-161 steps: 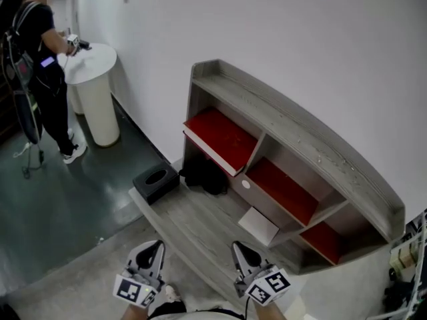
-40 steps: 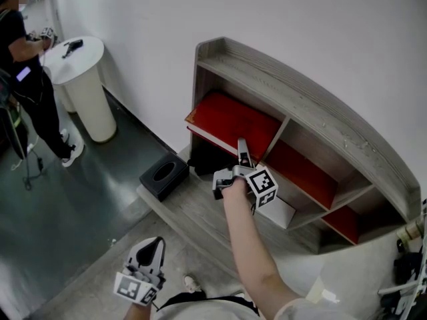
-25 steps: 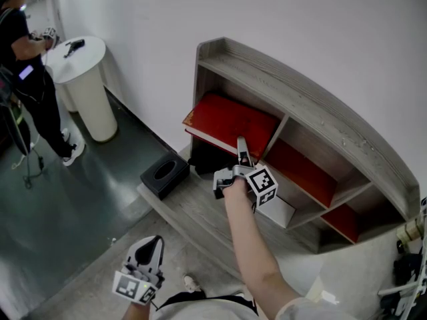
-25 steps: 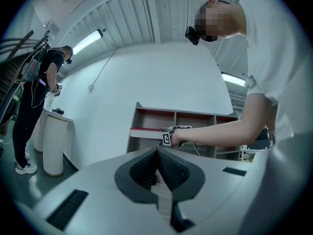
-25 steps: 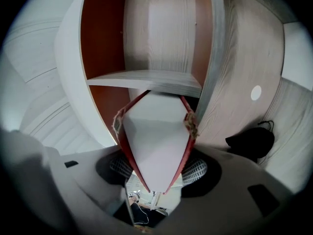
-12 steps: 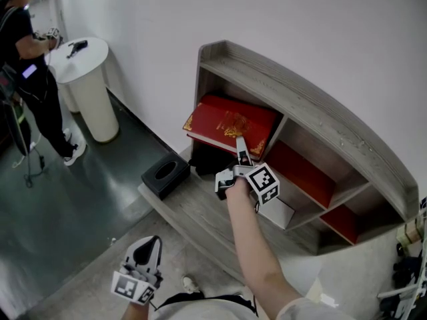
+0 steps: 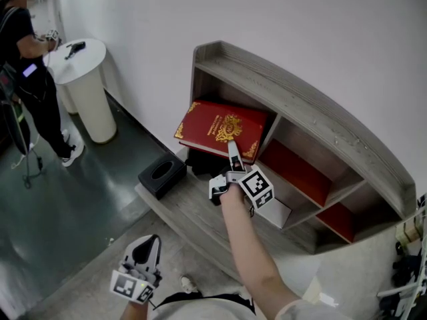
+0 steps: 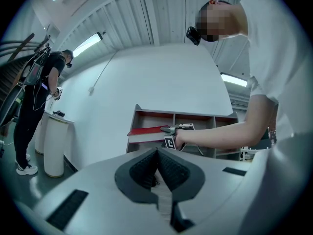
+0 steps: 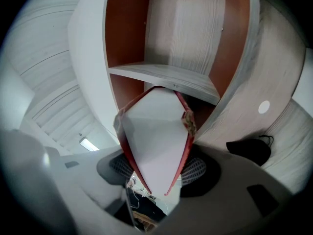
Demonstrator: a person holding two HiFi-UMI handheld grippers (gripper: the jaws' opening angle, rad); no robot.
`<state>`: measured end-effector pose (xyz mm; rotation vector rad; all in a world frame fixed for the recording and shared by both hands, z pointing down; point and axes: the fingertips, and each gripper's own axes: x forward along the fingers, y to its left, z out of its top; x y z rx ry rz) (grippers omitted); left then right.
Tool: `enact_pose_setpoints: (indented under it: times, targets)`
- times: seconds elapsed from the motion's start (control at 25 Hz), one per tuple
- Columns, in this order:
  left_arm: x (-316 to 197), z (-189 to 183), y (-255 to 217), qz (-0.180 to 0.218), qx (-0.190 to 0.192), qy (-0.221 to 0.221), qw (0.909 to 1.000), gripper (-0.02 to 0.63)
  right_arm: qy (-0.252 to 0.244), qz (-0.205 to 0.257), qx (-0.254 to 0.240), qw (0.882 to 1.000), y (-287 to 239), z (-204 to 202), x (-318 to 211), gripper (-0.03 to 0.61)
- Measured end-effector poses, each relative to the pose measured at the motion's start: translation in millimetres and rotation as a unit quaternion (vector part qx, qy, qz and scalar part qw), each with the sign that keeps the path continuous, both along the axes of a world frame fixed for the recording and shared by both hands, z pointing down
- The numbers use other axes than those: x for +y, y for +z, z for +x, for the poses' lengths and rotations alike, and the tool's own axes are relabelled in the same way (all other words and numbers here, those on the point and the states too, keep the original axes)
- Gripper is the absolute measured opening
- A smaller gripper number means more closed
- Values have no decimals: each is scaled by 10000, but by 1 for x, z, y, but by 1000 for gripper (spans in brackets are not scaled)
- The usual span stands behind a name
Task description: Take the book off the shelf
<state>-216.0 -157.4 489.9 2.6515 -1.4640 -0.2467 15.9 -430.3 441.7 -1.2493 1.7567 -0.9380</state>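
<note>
Right claw [image 7: 233,153], clamped on the red book [image 7: 215,127], has drawn it partly off the shelf [image 7: 293,92] — gilt cover now showing — removal looks close; left claw [image 7: 151,244] closed, empty

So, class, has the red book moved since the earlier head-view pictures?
Yes. The red book has slid outward past the front edge of the shelf, with the right gripper shut on it.

The gold print on the book [image 7: 213,127] is too small to be read; the dark object [image 7: 202,163] beneath it is partly hidden and cannot be identified.
</note>
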Motion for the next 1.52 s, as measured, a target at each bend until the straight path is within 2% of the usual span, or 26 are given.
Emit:
enact_pose_setpoints:
  times: [0.56,1.0,1.52]
  targets:
    - [7,4,-4,63,25,-95,9999,17,-343,338,683,9965,-26,-14,18,258]
    - [11,9,-14,207,34,-179,9996,17,-783,437,973,9912,-36,-22,47,258]
    - [21,25,-32,374,15,-304,9988,17,-932,699,1423,9829,-49,10,97,258]
